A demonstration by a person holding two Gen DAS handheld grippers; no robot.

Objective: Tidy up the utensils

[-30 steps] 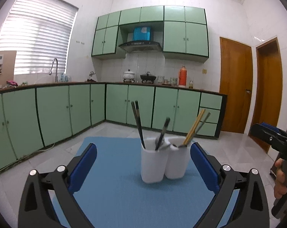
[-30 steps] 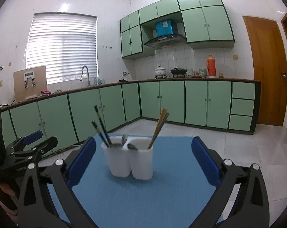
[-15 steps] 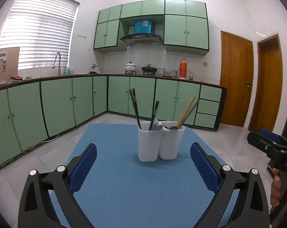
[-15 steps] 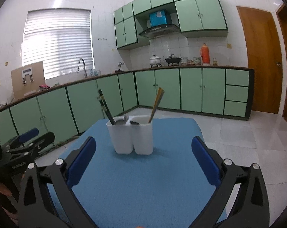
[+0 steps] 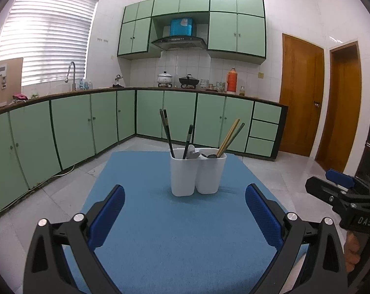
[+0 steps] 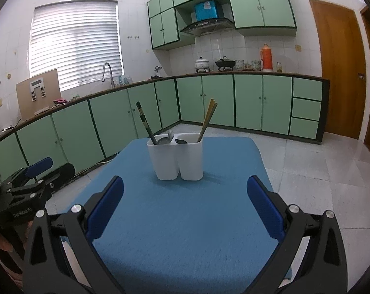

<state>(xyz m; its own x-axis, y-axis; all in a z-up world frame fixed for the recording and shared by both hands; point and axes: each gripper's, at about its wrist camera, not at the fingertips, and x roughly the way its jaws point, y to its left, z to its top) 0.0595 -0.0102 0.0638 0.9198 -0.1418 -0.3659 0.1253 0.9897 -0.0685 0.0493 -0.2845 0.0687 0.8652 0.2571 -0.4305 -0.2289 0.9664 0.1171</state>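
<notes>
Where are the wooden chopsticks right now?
In both wrist views the wooden chopsticks stand tilted in the right compartment of the white holder, beside a spoon, on the blue mat.

Green cabinets (image 5: 70, 125), white tiled walls (image 5: 185, 63), blinded window (image 6: 75, 44).

Bright daylight through blinds (image 5: 45, 36); tile glare; strong fisheye warp, dark corners; focus seemingly sharp.

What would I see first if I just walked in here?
The white two-cup utensil holder standing mid-table on the blue mat, dark chopsticks in its left cup, wooden chopsticks in its right. Behind it, green cabinets line the kitchen walls.
</notes>
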